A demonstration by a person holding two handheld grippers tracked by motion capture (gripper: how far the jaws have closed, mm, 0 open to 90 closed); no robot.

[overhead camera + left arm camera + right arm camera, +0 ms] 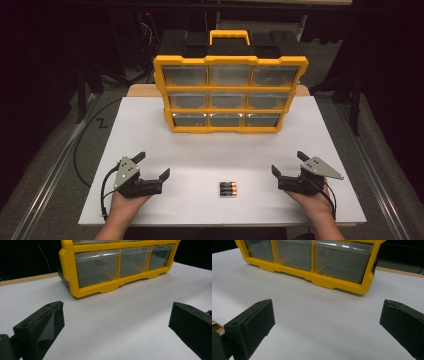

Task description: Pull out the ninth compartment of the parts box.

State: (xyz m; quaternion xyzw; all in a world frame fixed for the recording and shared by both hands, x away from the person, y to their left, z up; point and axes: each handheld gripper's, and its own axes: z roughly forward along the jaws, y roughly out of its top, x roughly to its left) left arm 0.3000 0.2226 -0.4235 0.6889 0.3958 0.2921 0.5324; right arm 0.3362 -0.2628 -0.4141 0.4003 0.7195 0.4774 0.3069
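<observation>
Scene: a white table [150, 135] in a dark room, seen from above, with a person's two hands resting at its near edge, each holding a two-jaw gripper
Left gripper [154, 165]: held low near the table's front left corner, jaws spread wide and nothing between them; in the left gripper view the two black jaws frame bare white tabletop
Right gripper [288, 164]: held low near the front right corner, mirroring the left, jaws spread wide and gripping nothing; the right gripper view shows open table between its jaws
Batteries [228, 189]: a small cluster of black-and-copper cells lying flat on the table near its front edge, between the two grippers and well apart from each; one copper end [217, 329] peeks out behind the left-hand jaw in the right gripper view
Organizer [230, 95]: a yellow-framed case with a carrying handle, standing upright at the far middle of the table, its three rows of three clear drawers facing the person, all pushed in
Bottom drawers [96, 267]: transparent, seen close in both gripper views; contents too faint to tell
</observation>
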